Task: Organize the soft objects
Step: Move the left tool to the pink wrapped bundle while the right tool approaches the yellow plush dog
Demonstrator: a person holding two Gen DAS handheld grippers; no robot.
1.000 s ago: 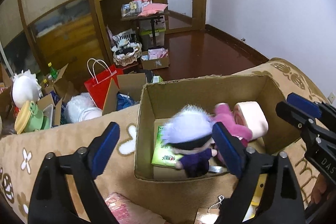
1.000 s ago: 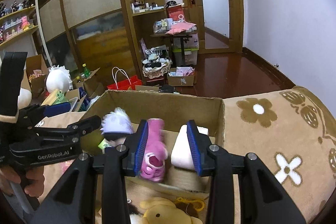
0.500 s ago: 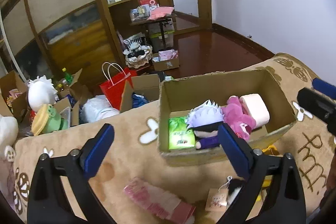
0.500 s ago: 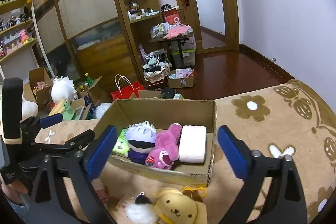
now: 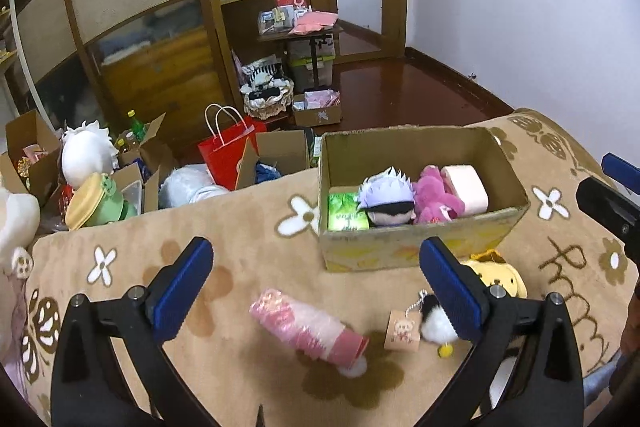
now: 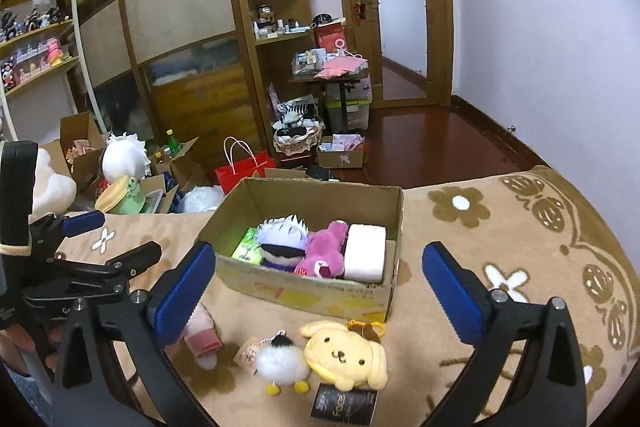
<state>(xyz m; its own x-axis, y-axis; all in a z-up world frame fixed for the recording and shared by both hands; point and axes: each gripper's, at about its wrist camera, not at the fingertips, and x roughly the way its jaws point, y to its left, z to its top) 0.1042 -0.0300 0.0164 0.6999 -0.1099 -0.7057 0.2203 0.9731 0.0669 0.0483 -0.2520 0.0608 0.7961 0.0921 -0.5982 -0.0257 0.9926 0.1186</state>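
Through my left wrist camera, my left gripper [image 5: 316, 283] hangs wide apart and empty above the flowered blanket [image 5: 248, 227]. Directly below the gap lies the pink roll [image 5: 308, 325], its long axis running diagonally from upper left to lower right, so it sits skewed to my fingers rather than square across them. To its right, by my right finger, are the paper tag [image 5: 403, 331] and the white pompom toy [image 5: 436, 323], with the yellow dog plush [image 5: 500, 273] just beyond, close to the front wall of the cardboard box [image 5: 416, 247]. The box already holds a green packet [image 5: 346, 213], a white-haired doll [image 5: 386, 199], a pink bear [image 5: 436, 199] and a pale pink block [image 5: 468, 187]. My right gripper's fingertip [image 5: 612, 203] shows at the right edge.

Through my right wrist camera, my right gripper [image 6: 318, 293] is likewise spread wide with nothing in it. The yellow dog plush [image 6: 346, 355] and the white pompom toy [image 6: 282, 367] lie low between its fingers, touching each other, the cardboard box [image 6: 312, 295] just behind them. The pink roll [image 6: 200, 335] sits by my left finger, partly hidden. My left gripper [image 6: 108, 243] reaches in from the left.

I judge the roll belongs to my left hand, the dog plush to my right; for the roll I would need to turn my wrist to cross its long axis.
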